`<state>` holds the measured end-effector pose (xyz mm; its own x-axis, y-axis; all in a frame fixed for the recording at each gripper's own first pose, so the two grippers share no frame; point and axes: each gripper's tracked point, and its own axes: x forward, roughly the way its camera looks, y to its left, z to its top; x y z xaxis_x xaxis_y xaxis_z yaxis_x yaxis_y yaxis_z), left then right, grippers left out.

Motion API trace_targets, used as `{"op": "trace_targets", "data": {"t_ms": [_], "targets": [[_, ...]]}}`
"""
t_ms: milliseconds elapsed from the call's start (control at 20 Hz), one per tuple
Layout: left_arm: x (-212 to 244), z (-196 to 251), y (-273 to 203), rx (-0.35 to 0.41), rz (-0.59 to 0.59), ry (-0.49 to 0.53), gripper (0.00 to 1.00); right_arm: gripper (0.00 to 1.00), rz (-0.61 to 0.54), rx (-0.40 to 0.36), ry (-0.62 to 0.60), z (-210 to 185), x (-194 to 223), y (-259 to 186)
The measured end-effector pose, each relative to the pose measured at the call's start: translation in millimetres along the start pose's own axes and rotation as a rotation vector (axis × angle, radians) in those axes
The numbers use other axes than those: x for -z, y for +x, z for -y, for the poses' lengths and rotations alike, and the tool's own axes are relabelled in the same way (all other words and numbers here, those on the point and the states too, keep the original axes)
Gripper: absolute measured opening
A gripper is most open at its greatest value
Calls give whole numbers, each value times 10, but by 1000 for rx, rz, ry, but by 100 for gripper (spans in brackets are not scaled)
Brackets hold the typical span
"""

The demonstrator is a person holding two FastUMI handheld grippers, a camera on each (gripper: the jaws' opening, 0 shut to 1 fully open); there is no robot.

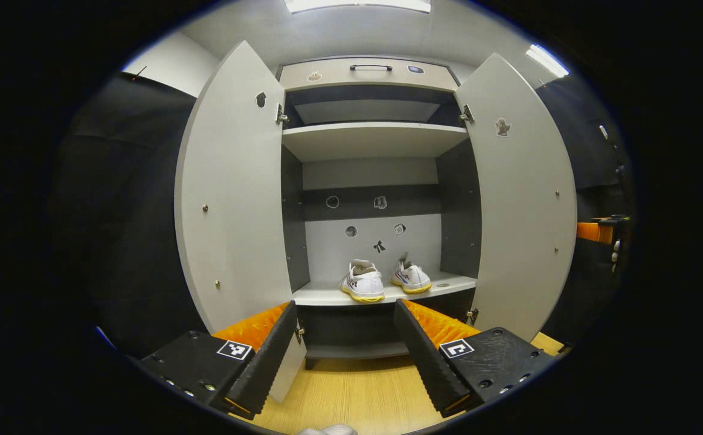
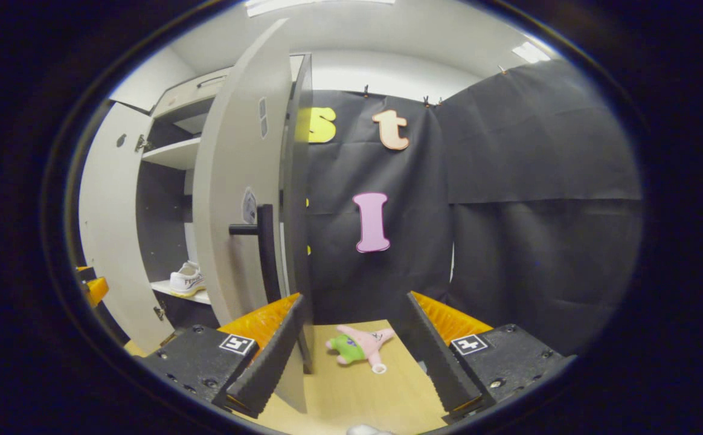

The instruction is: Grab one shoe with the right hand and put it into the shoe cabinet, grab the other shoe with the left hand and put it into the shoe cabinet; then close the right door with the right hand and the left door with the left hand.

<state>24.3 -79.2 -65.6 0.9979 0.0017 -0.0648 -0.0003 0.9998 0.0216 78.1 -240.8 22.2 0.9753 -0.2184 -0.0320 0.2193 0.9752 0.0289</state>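
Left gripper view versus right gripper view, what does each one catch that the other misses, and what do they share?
Left gripper view: both shoes, one beside the other, on the cabinet shelf, plus the top drawer.
Right gripper view: the right door's handle and a pink plush star on the floor.
Shared: the open cabinet, a white shoe on the shelf, both doors open, and each view's own tool open.
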Motion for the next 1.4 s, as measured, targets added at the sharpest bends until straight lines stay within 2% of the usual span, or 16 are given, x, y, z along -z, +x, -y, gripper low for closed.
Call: {"op": "trace_targets", "data": {"t_ms": [50,150,250,300,350,450,500,750,1150,1200,1350,1400], "targets": [[11,-3,-10,-4,-5,0,97,100,-5,-16,-2,-33,10,35],[24,-19,-19,-14,-6,3,97,100,-10,-35,-9,-114,-3,75],[45,-48,-28,-27,-10,-1,97,96,-7,-56,-14,-175,-22,84],[60,-63,-30,-34,-10,-6,97,92,-5,-62,-13,-197,-19,102],[81,-78,-32,-37,-14,-12,97,96,-10,-63,-16,-209,-16,96],[105,-110,-36,-45,-20,-16,97,90,-11,-59,-16,-239,-20,76],[118,-127,-40,-47,-24,-19,97,94,-12,-55,-11,-251,-19,62],[134,-179,-92,-46,-32,-19,97,95,-17,-98,0,-502,5,8],[120,-342,-247,-70,-35,-13,97,95,-10,-285,-57,-1488,35,57],[121,-364,-270,-74,-36,-15,97,90,-10,-319,-71,-1633,31,70],[130,-436,-328,-87,-38,-14,97,95,-15,-395,-97,-1997,55,54],[130,-469,-356,-93,-40,-11,97,100,-1,-403,-104,-2066,25,28]]}}
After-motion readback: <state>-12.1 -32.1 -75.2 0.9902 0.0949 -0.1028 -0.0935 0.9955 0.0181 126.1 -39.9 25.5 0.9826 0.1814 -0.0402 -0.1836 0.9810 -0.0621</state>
